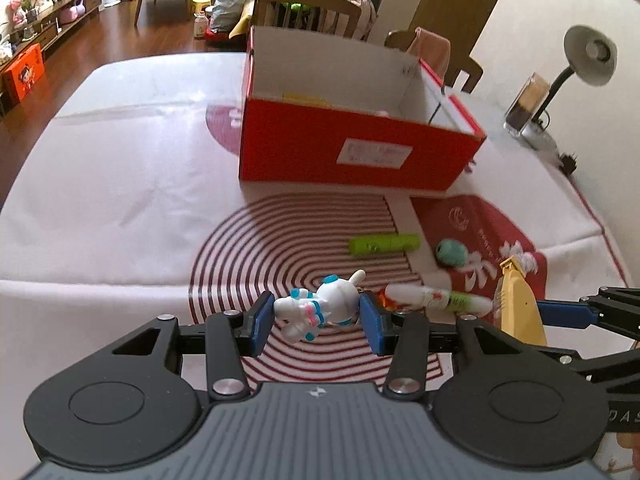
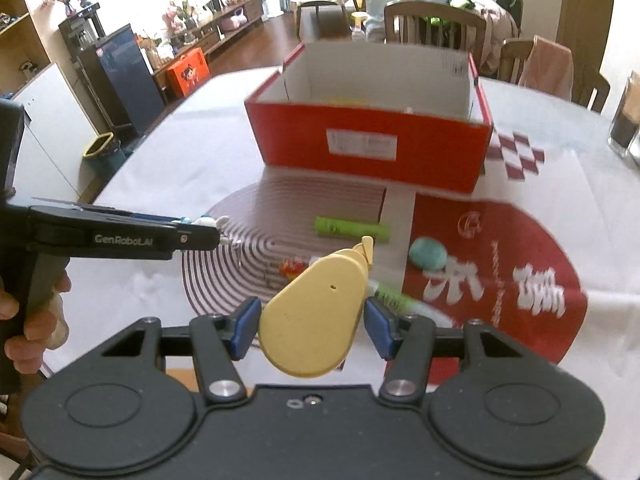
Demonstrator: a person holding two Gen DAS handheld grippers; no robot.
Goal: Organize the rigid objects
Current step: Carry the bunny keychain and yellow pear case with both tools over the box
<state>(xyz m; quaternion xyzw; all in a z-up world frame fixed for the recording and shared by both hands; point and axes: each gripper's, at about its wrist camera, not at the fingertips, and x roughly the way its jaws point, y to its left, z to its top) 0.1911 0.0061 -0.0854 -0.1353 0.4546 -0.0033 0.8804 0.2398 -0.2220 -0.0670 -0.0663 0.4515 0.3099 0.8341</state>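
Toys: each hand-held gripper clamps one, the left [image 1: 318, 318] a white figurine [image 1: 320, 306], the right [image 2: 312, 322] a yellow gadget [image 2: 316, 312]; three more lie outside the red box [image 1: 360, 148].

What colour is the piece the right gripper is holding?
Pale yellow, a flat teardrop-shaped piece between the right gripper pads; clearest in the right wrist view.

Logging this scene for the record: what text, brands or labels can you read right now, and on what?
"GenRoboLAI" or similar, slightly soft: side of the left gripper.
"DAS", cut off at the frame edge: body of the right gripper.
White label on the red box: print too blurred to read.
Large white Chinese characters on the red mat: motion-blurred, not legible.
Small print on the white-and-green tube: too blurred.
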